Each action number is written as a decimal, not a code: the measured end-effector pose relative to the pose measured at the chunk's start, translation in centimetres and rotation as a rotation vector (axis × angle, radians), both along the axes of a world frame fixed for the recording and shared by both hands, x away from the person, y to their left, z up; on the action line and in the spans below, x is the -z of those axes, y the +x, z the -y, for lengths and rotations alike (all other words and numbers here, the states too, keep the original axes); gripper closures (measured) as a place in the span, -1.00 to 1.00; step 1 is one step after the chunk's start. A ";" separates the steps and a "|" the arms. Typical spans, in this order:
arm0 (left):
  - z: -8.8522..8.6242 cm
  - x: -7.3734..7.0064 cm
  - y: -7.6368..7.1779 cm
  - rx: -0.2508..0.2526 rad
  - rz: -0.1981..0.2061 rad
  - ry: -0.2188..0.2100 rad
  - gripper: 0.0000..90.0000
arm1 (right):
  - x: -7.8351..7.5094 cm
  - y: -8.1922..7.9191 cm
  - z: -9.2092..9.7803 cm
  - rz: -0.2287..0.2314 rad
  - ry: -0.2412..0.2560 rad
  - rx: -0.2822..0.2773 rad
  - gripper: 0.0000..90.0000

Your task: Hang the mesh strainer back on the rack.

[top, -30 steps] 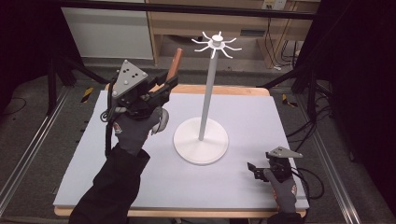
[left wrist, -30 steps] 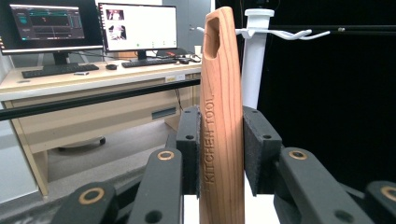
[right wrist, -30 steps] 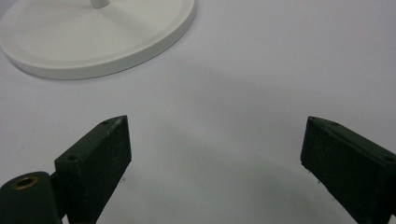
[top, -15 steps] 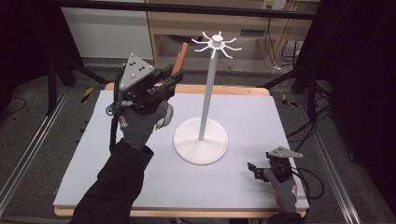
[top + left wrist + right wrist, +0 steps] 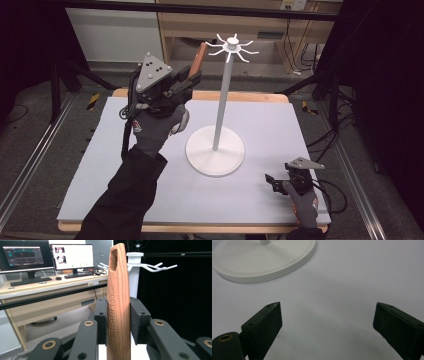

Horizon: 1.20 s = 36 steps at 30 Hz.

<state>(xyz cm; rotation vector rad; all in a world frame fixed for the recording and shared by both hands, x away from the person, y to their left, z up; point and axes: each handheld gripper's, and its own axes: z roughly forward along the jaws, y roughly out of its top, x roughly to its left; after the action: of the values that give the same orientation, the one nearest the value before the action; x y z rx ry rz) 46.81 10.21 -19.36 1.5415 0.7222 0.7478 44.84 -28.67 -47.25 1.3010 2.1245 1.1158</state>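
The left tool [image 5: 187, 82] grips an upright brown wooden utensil handle [image 5: 118, 302], its slotted end just beside the tall white hook-topped stand [image 5: 223, 107]. The right tool [image 5: 278, 182] rests wide open and empty on the counter [image 5: 280, 125], near the stand's round base.

White stand [image 5: 215, 156] on table [image 5: 125, 165]

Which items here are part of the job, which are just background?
In the job:
- wooden kitchen tool, clamped in the left gripper
- white hook stand

Just about:
- right gripper, open, resting on the table
- monitors and keyboard on the desk behind
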 end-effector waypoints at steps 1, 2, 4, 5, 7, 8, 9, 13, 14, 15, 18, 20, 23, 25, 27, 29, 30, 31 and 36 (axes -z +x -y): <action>0.1 0.0 0.0 0.000 0.000 0.000 0.55 | 0.0 0.0 0.0 -0.001 0.001 -0.001 -0.80; 0.1 0.0 0.0 0.001 -0.001 0.000 0.55 | 0.0 0.0 0.0 0.000 0.001 0.000 -0.80; 0.2 0.0 0.0 -0.004 0.000 0.002 0.55 | 0.0 0.0 0.0 0.000 0.002 -0.001 -0.80; 0.3 0.1 0.1 0.004 -0.001 0.001 0.55 | 0.0 0.0 0.0 0.000 0.002 0.000 -0.80; 0.4 0.1 0.1 0.005 -0.001 0.006 0.55 | 0.0 0.0 0.0 0.002 -0.001 0.001 -0.80; 0.4 0.1 0.1 0.005 -0.001 0.006 0.55 | 0.0 0.0 0.0 0.002 -0.001 0.000 -0.80; 0.5 0.1 0.1 0.006 0.000 0.009 0.55 | 0.0 0.0 0.0 0.002 -0.001 0.000 -0.80; 0.6 0.2 0.1 0.007 0.000 0.008 0.55 | 0.0 0.0 0.0 0.001 -0.001 -0.001 -0.80; 0.6 0.2 0.2 0.008 0.000 0.008 0.55 | 0.0 0.0 0.0 0.001 -0.001 -0.001 -0.80; 0.7 0.2 0.2 0.008 0.000 0.009 0.55 | 0.0 0.0 0.0 0.002 -0.002 -0.001 -0.80; 0.8 0.2 0.3 0.007 0.000 0.009 0.55 | 0.0 0.0 0.0 0.002 -0.002 -0.001 -0.80; 0.9 0.2 0.4 0.006 0.000 0.012 0.55 | 0.0 0.0 0.0 0.001 0.000 -0.001 -0.80; 1.0 0.2 0.5 0.006 0.001 0.015 0.55 | 0.0 0.0 0.1 0.001 -0.002 -0.001 -0.80; 1.1 0.2 0.5 0.005 0.000 0.018 0.55 | 0.0 0.0 0.1 0.001 -0.002 -0.001 -0.80; 1.3 0.3 0.6 0.003 -0.002 0.019 0.55 | 0.0 0.0 0.1 0.001 -0.002 -0.001 -0.80; 1.4 0.4 0.7 0.003 -0.002 0.024 0.55 | 0.0 0.0 0.1 0.001 -0.002 -0.001 -0.80; 1.4 0.4 0.7 0.003 -0.002 0.024 0.55 | 0.0 0.0 0.1 0.001 -0.002 -0.001 -0.80; 1.6 0.4 0.8 0.001 0.000 0.027 0.55 | 0.0 0.0 0.1 0.001 -0.002 -0.001 -0.80; 1.8 0.4 1.0 0.000 -0.002 0.028 0.55 | 0.0 0.0 0.1 0.001 -0.002 -0.002 -0.80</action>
<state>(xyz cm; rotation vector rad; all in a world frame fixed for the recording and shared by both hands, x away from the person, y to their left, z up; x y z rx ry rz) 47.77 8.39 -19.78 1.5675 0.7154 0.7590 44.84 -28.73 -47.23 1.2981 2.1261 1.1144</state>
